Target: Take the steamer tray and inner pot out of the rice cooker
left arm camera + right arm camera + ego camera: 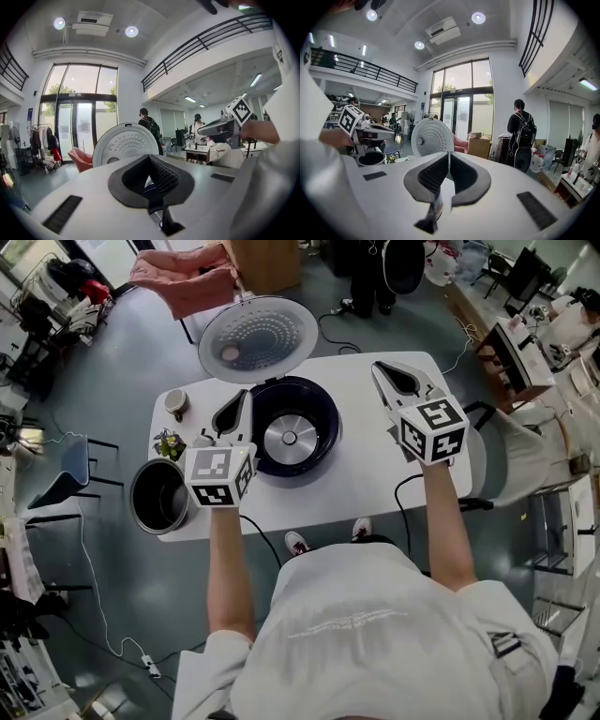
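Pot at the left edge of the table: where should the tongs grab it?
Probably best to grab the pot by its thin rim, coming straight down from above. It stands upright with its mouth open upward, and no handle shows, so one jaw can go inside the wall and one outside. The left tongs, shut now, are the nearer pair.

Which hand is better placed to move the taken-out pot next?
Left, probably. The left gripper, shut and empty, hovers right next to the inner pot. The right gripper, also shut, is on the far side of the open rice cooker.
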A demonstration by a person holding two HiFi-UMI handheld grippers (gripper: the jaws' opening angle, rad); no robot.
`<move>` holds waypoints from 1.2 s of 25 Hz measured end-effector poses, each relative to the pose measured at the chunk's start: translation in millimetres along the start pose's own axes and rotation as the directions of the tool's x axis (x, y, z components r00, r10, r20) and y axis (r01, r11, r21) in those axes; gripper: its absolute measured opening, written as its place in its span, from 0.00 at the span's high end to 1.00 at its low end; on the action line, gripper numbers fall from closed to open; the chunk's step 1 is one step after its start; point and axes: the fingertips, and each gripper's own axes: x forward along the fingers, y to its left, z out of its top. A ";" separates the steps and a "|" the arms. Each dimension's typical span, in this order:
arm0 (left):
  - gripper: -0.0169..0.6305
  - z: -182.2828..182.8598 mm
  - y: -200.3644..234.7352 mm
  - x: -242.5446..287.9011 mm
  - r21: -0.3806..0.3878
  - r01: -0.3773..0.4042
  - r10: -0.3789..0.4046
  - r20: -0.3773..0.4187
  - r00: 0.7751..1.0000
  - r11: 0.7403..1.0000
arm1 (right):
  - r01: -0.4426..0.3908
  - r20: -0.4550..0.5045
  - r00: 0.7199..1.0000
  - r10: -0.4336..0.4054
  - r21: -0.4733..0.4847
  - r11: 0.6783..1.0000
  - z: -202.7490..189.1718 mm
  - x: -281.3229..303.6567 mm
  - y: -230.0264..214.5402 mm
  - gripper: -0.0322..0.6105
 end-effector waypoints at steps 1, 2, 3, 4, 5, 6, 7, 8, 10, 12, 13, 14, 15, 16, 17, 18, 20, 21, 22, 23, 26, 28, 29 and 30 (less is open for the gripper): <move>0.95 1.9 -0.9 -0.8 0.007 0.001 -0.001 0.001 1.000 1.000 | -0.002 0.004 1.000 0.002 -0.008 1.000 1.1 -2.2 1.4 0.90; 0.95 4.0 -1.4 -1.9 0.011 0.002 -0.002 0.005 1.000 1.000 | -0.005 0.007 1.000 0.005 -0.020 1.000 2.4 -4.1 3.3 0.90; 0.95 6.6 -2.2 -2.7 0.016 0.003 -0.004 0.010 1.000 1.000 | -0.007 0.009 1.000 0.007 -0.033 0.999 3.7 -5.9 5.0 0.90; 0.95 9.6 -3.7 -2.8 0.021 0.005 -0.006 0.016 1.000 1.000 | -0.007 0.011 1.000 0.008 -0.048 0.999 5.0 -7.7 5.7 0.91; 0.95 13.1 -6.0 -2.1 0.028 0.008 -0.009 0.023 1.000 1.000 | -0.007 0.013 1.000 0.007 -0.061 0.998 6.3 -9.7 5.2 0.91; 0.95 16.8 -8.9 -0.9 0.036 0.012 -0.013 0.029 0.999 0.999 | -0.005 0.016 1.000 0.006 -0.071 0.997 7.7 -11.7 3.9 0.91; 0.95 20.6 -11.7 0.1 0.044 0.016 -0.017 0.037 0.999 0.999 | -0.003 0.020 1.000 0.005 -0.077 0.997 9.4 -13.7 2.5 0.91; 0.95 24.5 -14.1 0.6 0.051 0.019 -0.021 0.044 0.999 0.999 | -0.002 0.026 1.000 0.004 -0.080 0.997 11.5 -15.8 1.5 0.91; 0.95 32.0 -18.1 0.0 0.060 0.023 -0.027 0.057 0.998 0.998 | 0.000 0.037 0.999 0.003 -0.087 0.996 16.7 -20.7 1.6 0.91; 0.95 38.3 -21.9 -1.4 0.060 0.029 -0.033 0.070 0.997 0.998 | 0.004 0.046 0.999 0.001 -0.104 0.995 21.6 -25.9 2.6 0.91; 0.95 41.1 -23.7 -2.0 0.054 0.034 -0.038 0.078 0.996 0.998 | 0.006 0.050 0.999 -0.001 -0.113 0.994 23.5 -28.0 2.8 0.91; 0.95 43.7 -25.4 -2.7 0.045 0.039 -0.043 0.087 0.995 0.998 | 0.008 0.052 0.999 -0.002 -0.120 0.993 24.9 -29.6 2.8 0.91; 0.95 46.0 -27.2 -3.4 0.041 0.042 -0.046 0.094 0.995 0.998 | 0.008 0.054 0.999 -0.002 -0.124 0.992 25.7 -31.0 2.9 0.91; 0.95 47.6 -29.1 -4.1 0.050 0.039 -0.044 0.097 0.994 0.998 | 0.008 0.056 0.998 -0.001 -0.128 0.992 26.3 -32.6 3.1 0.91; 0.95 48.6 -31.2 -4.7 0.069 0.034 -0.040 0.095 0.995 0.997 | 0.007 0.057 0.998 0.000 -0.130 0.991 27.0 -34.2 3.6 0.91; 0.95 49.3 -33.1 -5.4 0.091 0.028 -0.037 0.092 0.995 0.995 | 0.007 0.058 0.998 0.001 -0.133 0.991 27.8 -35.6 4.3 0.91; 0.95 51.1 -35.9 -7.4 0.106 0.028 -0.038 0.091 0.995 0.994 | 0.007 0.060 0.998 0.002 -0.139 0.990 29.3 -37.6 6.1 0.91; 0.95 51.8 -36.4 -8.5 0.102 0.029 -0.038 0.094 0.995 0.994 | 0.006 0.059 0.998 0.002 -0.143 0.990 29.4 -38.0 7.2 0.91; 0.95 52.2 -36.3 -9.4 0.098 0.028 -0.037 0.096 0.995 0.995 | 0.006 0.058 0.998 0.003 -0.148 0.989 29.1 -37.9 8.5 0.91; 0.95 52.1 -35.7 -9.9 0.096 0.026 -0.035 0.097 0.995 0.995 | 0.004 0.056 0.998 0.005 -0.153 0.988 28.8 -37.3 9.8 0.91; 0.95 51.8 -33.4 -11.3 0.095 0.024 -0.033 0.096 0.995 0.995 | -0.004 0.050 0.999 0.012 -0.162 0.987 29.0 -34.3 13.8 0.91; 0.95 51.5 -33.8 -12.5 0.095 0.022 -0.031 0.094 0.995 0.995 | -0.009 0.049 0.999 0.017 -0.160 0.987 29.0 -34.2 14.8 0.91; 0.95 51.2 -34.4 -12.9 0.096 0.022 -0.031 0.093 0.995 0.995 | -0.010 0.050 0.999 0.018 -0.156 0.988 28.6 -34.5 14.8 0.91; 0.95 50.7 -34.7 -13.2 0.096 0.021 -0.030 0.093 0.995 0.995 | -0.011 0.051 0.999 0.019 -0.152 0.988 28.1 -34.8 14.8 0.91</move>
